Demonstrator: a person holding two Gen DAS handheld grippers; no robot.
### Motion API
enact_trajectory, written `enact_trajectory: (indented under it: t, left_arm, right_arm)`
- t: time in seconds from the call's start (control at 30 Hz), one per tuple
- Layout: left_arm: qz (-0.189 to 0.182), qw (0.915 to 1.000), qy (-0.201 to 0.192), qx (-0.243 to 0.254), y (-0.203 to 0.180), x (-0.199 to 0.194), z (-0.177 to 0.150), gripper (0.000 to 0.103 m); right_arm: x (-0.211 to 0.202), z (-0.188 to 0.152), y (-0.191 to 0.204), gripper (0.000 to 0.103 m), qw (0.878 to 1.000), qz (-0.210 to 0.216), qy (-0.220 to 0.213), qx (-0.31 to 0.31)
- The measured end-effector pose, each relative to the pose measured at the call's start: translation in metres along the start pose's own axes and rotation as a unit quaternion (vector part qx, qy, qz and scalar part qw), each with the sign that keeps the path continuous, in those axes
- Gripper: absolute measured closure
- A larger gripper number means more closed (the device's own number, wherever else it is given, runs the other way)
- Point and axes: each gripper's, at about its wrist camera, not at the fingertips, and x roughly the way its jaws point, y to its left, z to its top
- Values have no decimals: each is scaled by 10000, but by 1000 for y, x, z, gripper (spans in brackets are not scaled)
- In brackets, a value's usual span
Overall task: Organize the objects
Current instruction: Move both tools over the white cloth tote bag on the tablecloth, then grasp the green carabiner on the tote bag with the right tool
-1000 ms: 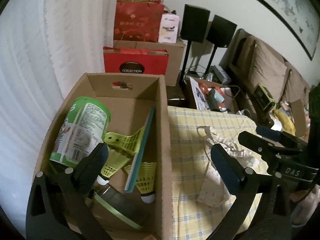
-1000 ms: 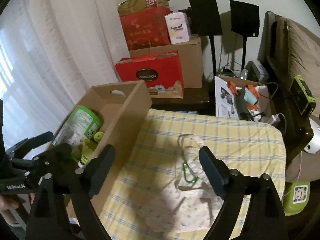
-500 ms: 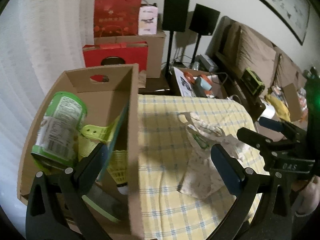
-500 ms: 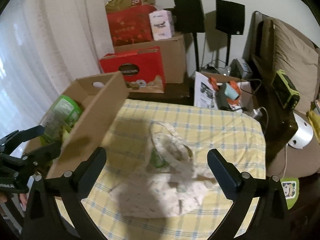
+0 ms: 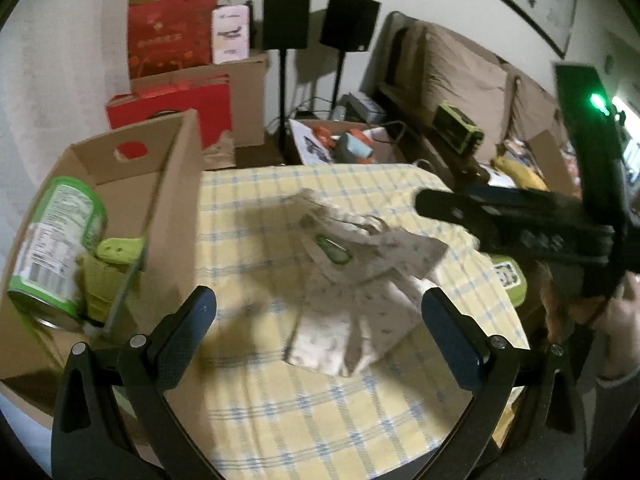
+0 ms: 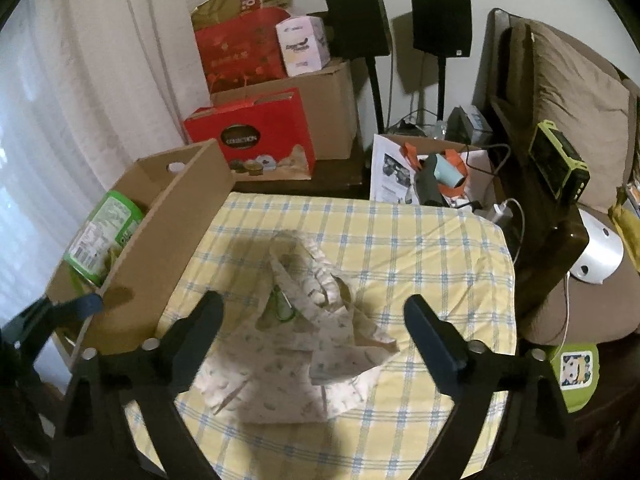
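A pale printed cloth bag (image 5: 360, 304) (image 6: 304, 344) lies crumpled on the yellow checked tablecloth (image 5: 320, 408) (image 6: 420, 248), with a green carabiner (image 5: 332, 250) (image 6: 280, 304) on it. My left gripper (image 5: 318, 312) hovers open over the bag, its pads clear of the cloth. My right gripper (image 6: 314, 312) also hangs above the bag. Its jaws are closing, and the bag lies below them, untouched by the pads. At the table's left stands an open cardboard box (image 5: 176, 184) (image 6: 168, 248) holding a green can (image 5: 52, 248) (image 6: 104, 236) and yellow shuttlecocks (image 5: 108, 268).
Red gift boxes (image 6: 252, 140) and a brown carton (image 6: 332, 112) stand behind the table, with two speakers on stands (image 6: 356, 20). A paper bag with a hair dryer (image 6: 436, 176) sits at the back right. A sofa (image 6: 572, 92) runs along the right. A hand (image 5: 616, 320) holds the right gripper.
My left gripper has swung right, from above the cardboard box to above the cloth bag. The right gripper has drifted nearer the bag, and its jaws widened, then narrowed.
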Motion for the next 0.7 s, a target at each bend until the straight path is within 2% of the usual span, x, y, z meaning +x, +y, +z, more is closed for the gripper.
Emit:
enact_trajectory:
  t: [0.1, 0.2, 0.3, 0.47, 0.57, 0.63, 0.7]
  left_arm:
    - [-56, 10000, -23, 28, -6, 2, -7, 0]
    - [-134, 9999, -19, -49, -8, 7, -13, 0]
    - [-186, 9998, 17, -71, -7, 12, -17, 0]
    - [-195, 9996, 100, -174, -5, 23, -21, 0]
    - [-203, 9995, 157, -202, -5, 28, -22, 0]
    - [-221, 9993, 188, -239, -5, 32, -23, 0]
    - [-246, 9991, 223, -268, -4, 36, -23, 0]
  right_arm:
    - [6, 0, -1, 31, 9999, 131, 86, 41]
    - [12, 1, 1, 51, 9991, 383, 154, 67]
    - [21, 2, 9, 52, 9980, 575, 240, -68]
    - [52, 7, 16, 55, 9940, 873, 660, -82]
    - [69, 8, 17, 60, 9915, 984, 851, 10]
    - [82, 8, 18, 68, 9897, 1038, 990, 50]
    - [91, 7, 19, 70, 9883, 1067, 1086, 54]
